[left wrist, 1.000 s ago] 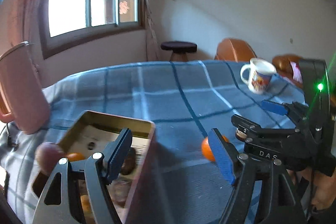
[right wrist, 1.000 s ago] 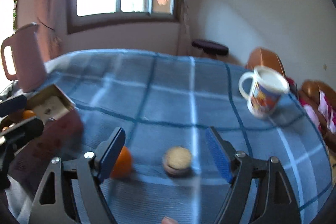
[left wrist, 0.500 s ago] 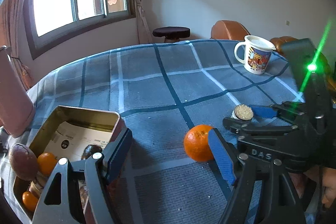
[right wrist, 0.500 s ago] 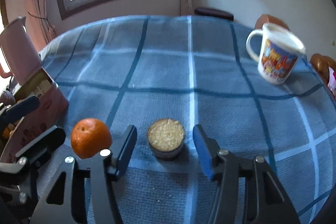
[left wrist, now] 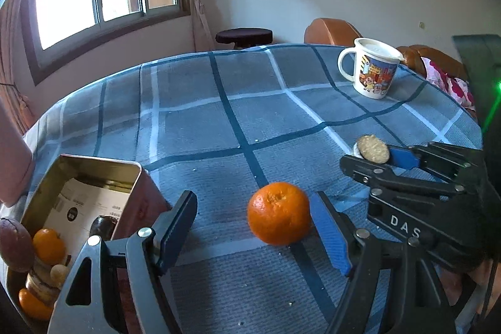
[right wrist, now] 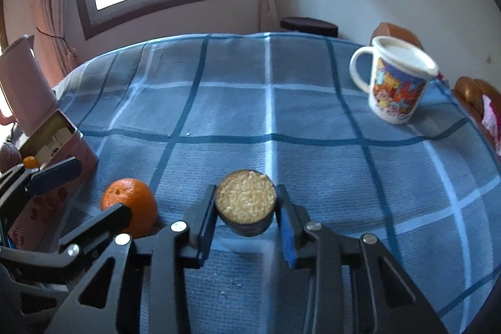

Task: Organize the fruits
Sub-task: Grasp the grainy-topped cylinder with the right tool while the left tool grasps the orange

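Orange (left wrist: 278, 212) – round, whole – on tablecloth (left wrist: 250, 115).

The bench (left wrist: 250, 102) wears a woven blue check cloth that looks rough and matt. The orange (left wrist: 278, 213) has bumpy, slightly shiny skin. The tin box (left wrist: 94, 165) is shiny gold metal inside. The mug (right wrist: 397, 86) looks smooth and glossy. Each claw is matt black plastic with blue pads (left wrist: 328, 237).
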